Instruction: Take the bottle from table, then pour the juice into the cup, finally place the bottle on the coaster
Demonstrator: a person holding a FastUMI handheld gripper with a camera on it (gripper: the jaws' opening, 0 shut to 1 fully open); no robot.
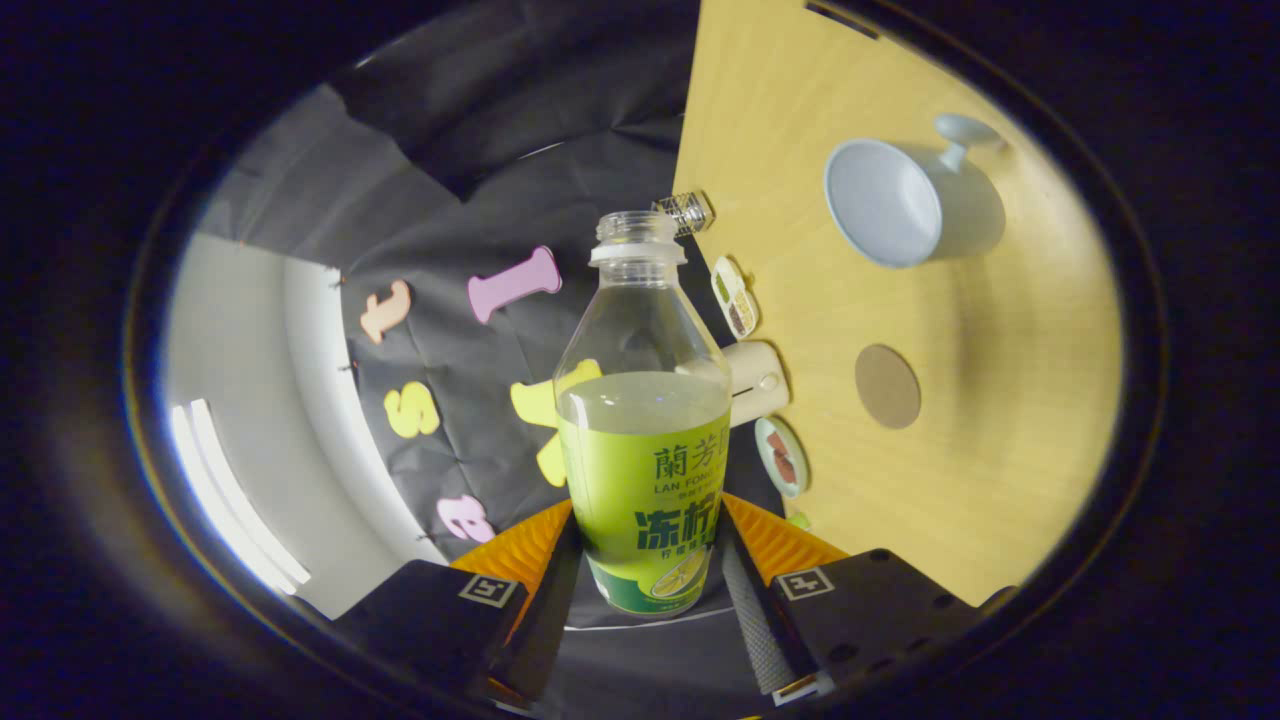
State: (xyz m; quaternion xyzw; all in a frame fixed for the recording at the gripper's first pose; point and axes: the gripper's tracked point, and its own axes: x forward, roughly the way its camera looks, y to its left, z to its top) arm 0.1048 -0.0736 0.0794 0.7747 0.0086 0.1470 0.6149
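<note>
A clear plastic bottle point(643, 450) with a green label stands between my fingers, and my gripper point(645, 545) is shut on its lower body. The bottle has no cap, and pale juice fills it to just above the label. The view is rolled, so the wooden table point(1000, 480) runs up the bottle's right side. On it a pale blue cup point(885, 200) with a handle shows its empty inside, well beyond the fingers and right of the bottle's neck. A round brown coaster point(887, 386) lies on the wood nearer to me than the cup.
Along the table's edge beside the bottle lie a small clear ribbed object point(686, 212), two little dishes point(735, 297) point(782, 456) and a cream cylinder point(757, 383). Behind the bottle hangs the black cloth wall point(450, 200), with a white panel point(240, 400) to its left.
</note>
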